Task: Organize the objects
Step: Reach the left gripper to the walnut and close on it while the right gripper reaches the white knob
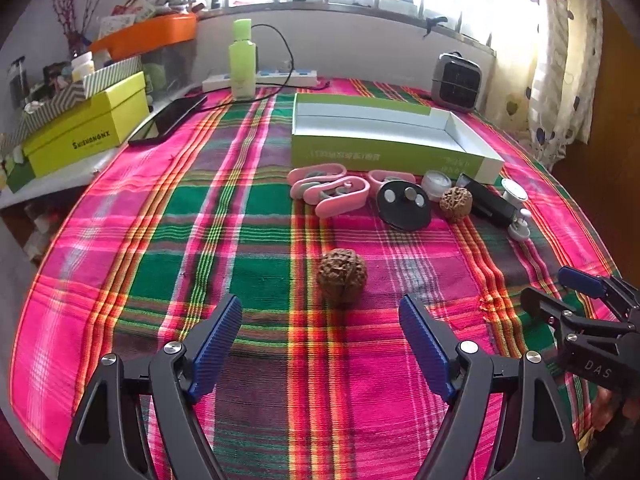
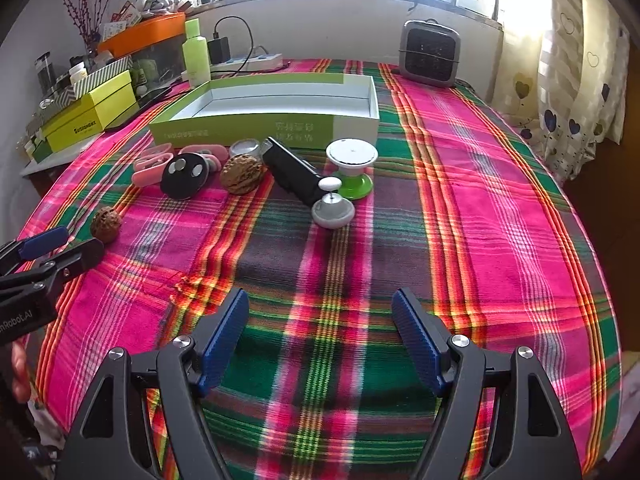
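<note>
A brown walnut (image 1: 342,276) lies alone on the plaid cloth, just ahead of my open left gripper (image 1: 320,312); it shows at the left in the right wrist view (image 2: 105,219). Behind it lie pink clips (image 1: 328,188), a black disc with magnets (image 1: 404,200), a small jar (image 1: 436,184), a second walnut (image 1: 456,199), a black device (image 1: 490,202) and white-green knobs (image 2: 352,164). The open green-and-white box (image 1: 392,156) stands behind them, empty. My right gripper (image 2: 320,308) is open and empty over bare cloth.
A green bottle (image 1: 242,60), power strip (image 1: 260,78) and phone (image 1: 170,118) sit at the back left. Yellow boxes (image 1: 84,128) and an orange tray (image 1: 148,34) stand on the left. A grey heater (image 2: 430,54) stands at the back right.
</note>
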`<state>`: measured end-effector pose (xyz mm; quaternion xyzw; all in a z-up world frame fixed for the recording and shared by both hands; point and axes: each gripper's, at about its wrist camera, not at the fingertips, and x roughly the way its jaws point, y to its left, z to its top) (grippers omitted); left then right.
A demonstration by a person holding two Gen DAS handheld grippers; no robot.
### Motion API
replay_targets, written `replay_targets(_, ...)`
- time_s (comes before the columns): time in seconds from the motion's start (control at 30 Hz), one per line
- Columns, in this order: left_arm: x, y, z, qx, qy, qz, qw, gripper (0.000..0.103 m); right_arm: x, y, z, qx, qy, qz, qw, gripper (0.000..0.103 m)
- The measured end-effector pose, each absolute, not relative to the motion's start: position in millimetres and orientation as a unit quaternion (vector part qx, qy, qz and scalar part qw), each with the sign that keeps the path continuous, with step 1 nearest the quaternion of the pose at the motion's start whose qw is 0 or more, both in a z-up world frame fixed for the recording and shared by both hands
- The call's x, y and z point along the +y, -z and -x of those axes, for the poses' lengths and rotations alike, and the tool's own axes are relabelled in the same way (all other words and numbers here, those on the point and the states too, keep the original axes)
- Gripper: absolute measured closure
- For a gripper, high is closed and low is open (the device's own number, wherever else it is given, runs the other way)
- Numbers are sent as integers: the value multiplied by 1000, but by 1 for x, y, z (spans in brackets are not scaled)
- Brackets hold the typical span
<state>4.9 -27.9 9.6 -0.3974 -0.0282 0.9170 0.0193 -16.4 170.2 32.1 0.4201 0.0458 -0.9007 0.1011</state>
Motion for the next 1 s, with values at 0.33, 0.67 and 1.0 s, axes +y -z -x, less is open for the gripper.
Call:
replay_targets(0.33,-30,-4,1,-30,-912,409,15,22,181,-40,25,34,908,-406,96,28)
replay_targets(0.67,-35,-1,7,-30,-911,412,4,24,183,-47,51,34,911,-401,95,28)
replay_targets(1.0,-34,-1,16,-26,-910,413,3,30,181,-40,70,34,901,-421,104,39)
